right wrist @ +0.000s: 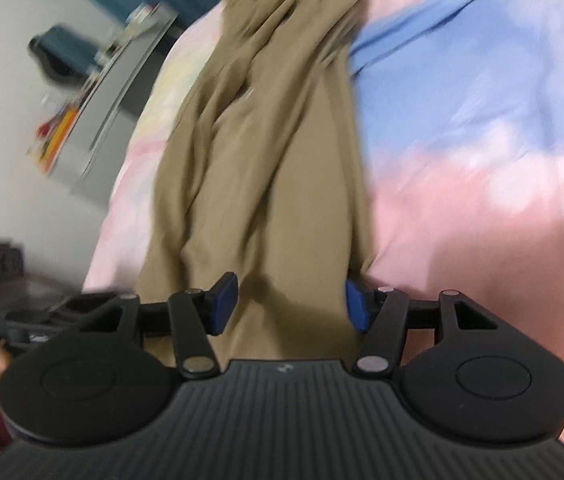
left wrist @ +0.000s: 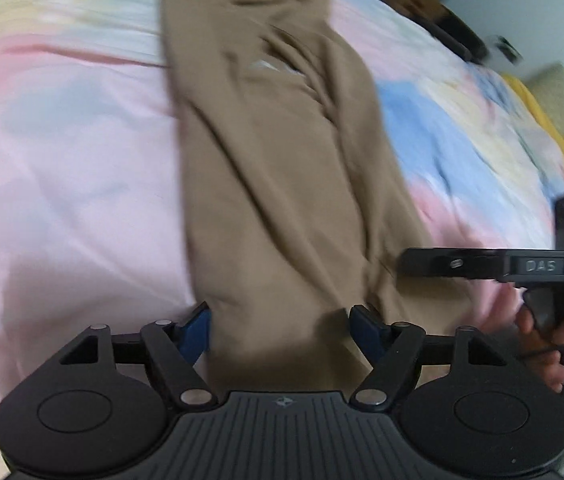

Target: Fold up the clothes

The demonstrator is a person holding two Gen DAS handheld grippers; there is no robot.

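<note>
Tan trousers (left wrist: 282,152) lie stretched lengthwise on a pastel pink, blue and yellow bedspread (left wrist: 74,152), wrinkled along the middle. My left gripper (left wrist: 280,330) is open, its blue pads either side of the near end of the fabric. The right gripper's black body (left wrist: 493,266) shows at the right of the left wrist view. In the right wrist view the same trousers (right wrist: 274,152) run away from me, and my right gripper (right wrist: 289,304) is open with the cloth between its blue pads. Both views are motion-blurred.
The bedspread (right wrist: 481,160) fills most of the right wrist view. A grey cabinet or fridge (right wrist: 110,92) with coloured items stands beyond the bed at left. A yellow cloth (left wrist: 541,120) lies at the bed's far right. A hand (left wrist: 549,344) holds the right gripper.
</note>
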